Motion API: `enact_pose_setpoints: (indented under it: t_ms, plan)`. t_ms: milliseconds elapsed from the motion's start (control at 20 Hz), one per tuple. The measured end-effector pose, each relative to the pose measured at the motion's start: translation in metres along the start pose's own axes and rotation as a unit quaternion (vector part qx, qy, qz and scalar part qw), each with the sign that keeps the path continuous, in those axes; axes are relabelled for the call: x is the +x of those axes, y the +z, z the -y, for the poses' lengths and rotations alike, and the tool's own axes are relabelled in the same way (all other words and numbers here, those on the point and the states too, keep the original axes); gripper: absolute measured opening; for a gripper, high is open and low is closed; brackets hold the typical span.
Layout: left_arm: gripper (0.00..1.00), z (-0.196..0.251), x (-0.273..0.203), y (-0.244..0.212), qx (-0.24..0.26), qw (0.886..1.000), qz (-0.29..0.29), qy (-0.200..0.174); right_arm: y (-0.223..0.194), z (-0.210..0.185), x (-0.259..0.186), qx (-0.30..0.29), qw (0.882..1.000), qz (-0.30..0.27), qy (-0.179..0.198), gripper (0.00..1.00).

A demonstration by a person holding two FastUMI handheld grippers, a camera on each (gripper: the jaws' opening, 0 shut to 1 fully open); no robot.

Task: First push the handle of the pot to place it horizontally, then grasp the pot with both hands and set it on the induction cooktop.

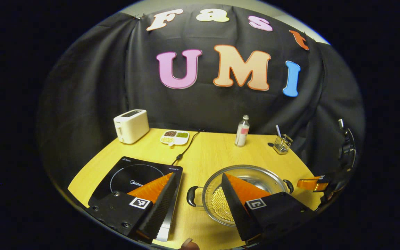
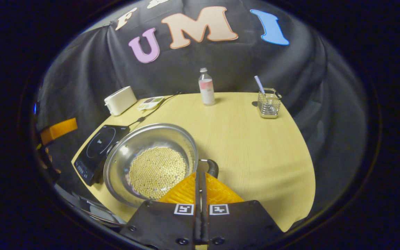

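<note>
Pot (image 1: 245, 191) sits on the table (image 1: 214, 152), just right of the cooktop (image 1: 134, 180), not on it; pale beads (image 2: 156, 172) cover its bottom. Your left gripper (image 1: 196, 180) hangs with fingers spread wide: one finger lies over the cooktop's near right corner, the other over the pot's bowl, and the pot's left handle (image 1: 193, 196) falls in the open gap between them, touching neither. In the right gripper view your right gripper (image 2: 200, 180) has its fingers pressed together with nothing between them, tips just short of the pot's right handle (image 2: 210, 166); you cannot tell whether they touch it. The left gripper view gives you both handles, lying left and right across the pot, and the right gripper off at the right edge as an orange finger. The right gripper view gives you the bead layer in full and the left gripper as an orange finger at the far left. Farther back: toaster (image 1: 131, 125), divided dish (image 1: 174, 137), cooktop cord (image 1: 186, 147), bottle (image 1: 242, 131), glass holder (image 2: 268, 103) with a striped straw.
</note>
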State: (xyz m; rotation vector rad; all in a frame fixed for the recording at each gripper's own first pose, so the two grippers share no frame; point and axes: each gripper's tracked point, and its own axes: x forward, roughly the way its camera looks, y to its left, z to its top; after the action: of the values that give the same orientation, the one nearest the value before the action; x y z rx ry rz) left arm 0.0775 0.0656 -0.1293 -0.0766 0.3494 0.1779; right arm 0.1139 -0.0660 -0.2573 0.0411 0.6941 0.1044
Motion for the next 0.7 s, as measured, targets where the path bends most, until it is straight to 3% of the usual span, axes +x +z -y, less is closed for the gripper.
enact_pose_setpoints:
  t_ms: [200, 350, 550, 700]
  plan:
    - [0.85, -0.006, 0.027, -0.013, 0.003, 0.999, -0.033, -0.034, 0.001, -0.002, 0.006, 0.019, 0.999, 0.002, -0.031, 0.0]
    - [0.84, -0.009, 0.043, -0.021, 0.004, 0.997, -0.053, -0.051, 0.01, 0.008, 0.008, 0.034, 0.997, 0.018, -0.065, 0.07]
    - [0.85, -0.011, 0.055, -0.028, 0.004, 0.996, -0.068, -0.063, 0.012, 0.006, 0.015, 0.05, 0.996, 0.016, -0.069, 0.61]
    - [0.85, -0.01, 0.062, -0.032, 0.0, 0.994, -0.08, -0.07, 0.008, 0.002, 0.022, 0.053, 0.997, -0.002, -0.057, 0.62]
